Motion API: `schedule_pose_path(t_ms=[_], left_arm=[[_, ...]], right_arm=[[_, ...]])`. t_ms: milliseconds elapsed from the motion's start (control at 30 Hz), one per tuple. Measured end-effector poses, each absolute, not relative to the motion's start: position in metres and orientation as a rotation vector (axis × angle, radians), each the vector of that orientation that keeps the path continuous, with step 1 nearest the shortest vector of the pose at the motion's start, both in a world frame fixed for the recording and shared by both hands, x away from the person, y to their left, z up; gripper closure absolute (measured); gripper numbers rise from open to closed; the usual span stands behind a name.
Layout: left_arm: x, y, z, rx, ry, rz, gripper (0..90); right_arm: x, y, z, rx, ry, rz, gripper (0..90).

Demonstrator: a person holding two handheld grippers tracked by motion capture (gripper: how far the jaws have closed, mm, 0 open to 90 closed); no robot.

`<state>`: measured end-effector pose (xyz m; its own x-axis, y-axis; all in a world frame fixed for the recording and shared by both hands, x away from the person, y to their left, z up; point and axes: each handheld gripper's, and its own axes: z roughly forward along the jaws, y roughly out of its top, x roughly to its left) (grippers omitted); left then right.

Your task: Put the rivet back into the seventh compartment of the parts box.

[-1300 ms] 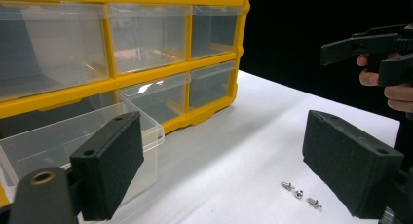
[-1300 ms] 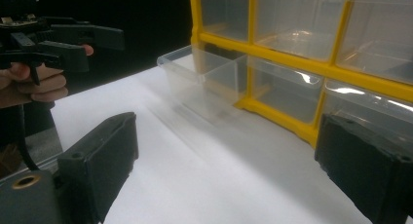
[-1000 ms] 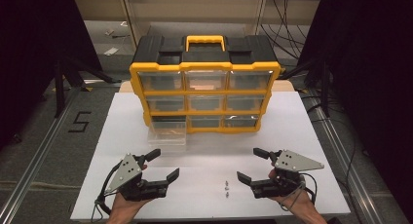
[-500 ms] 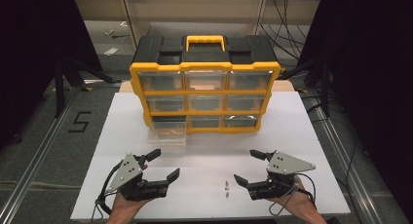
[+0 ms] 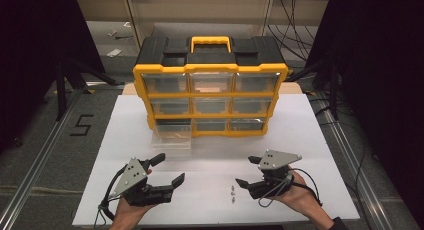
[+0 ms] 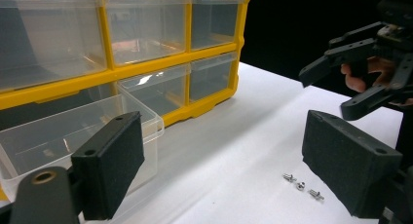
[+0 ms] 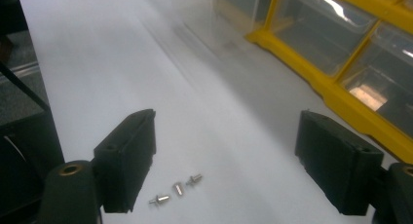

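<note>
High view: a yellow organizer (image 5: 210,97) with clear drawers stands at the far side of a white table (image 5: 310,155), its front turned toward the person so the drawers can be reached. One drawer (image 5: 172,137), from the bottom row at the left, stands pulled out and open-topped, a likely destination for small parts. The left gripper (image 5: 167,170) rests low near the table's front edge, jaws spread and empty, seemingly waiting. The right gripper (image 5: 245,176) points at three small screws (image 5: 233,194) lying in a row on the bare table just beside its tip; its jaws have just been closing, but remain apart with nothing between them. In the right gripper view the screws (image 7: 176,189) lie close to one pad (image 7: 129,158), untouched, suggesting an approach to pick one.
</note>
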<state>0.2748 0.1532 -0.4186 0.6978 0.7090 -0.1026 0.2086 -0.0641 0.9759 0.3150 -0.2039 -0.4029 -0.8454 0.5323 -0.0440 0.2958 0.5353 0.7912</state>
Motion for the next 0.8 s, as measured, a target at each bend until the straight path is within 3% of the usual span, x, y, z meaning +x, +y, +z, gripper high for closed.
schedule_pose_path(t_ms=[333, 800], left_arm=[[0.275, 0.154, -0.419, 1.622, 0.763, 0.486, 15.0], [0.275, 0.153, -0.419, 1.63, 0.761, 0.486, 15.2]], right_arm=[[0.333, -0.181, -0.422, 0.668, 2.719, 0.982, 39.9], [0.349, -0.158, -0.447, 0.675, 2.86, 0.759, 48.9]])
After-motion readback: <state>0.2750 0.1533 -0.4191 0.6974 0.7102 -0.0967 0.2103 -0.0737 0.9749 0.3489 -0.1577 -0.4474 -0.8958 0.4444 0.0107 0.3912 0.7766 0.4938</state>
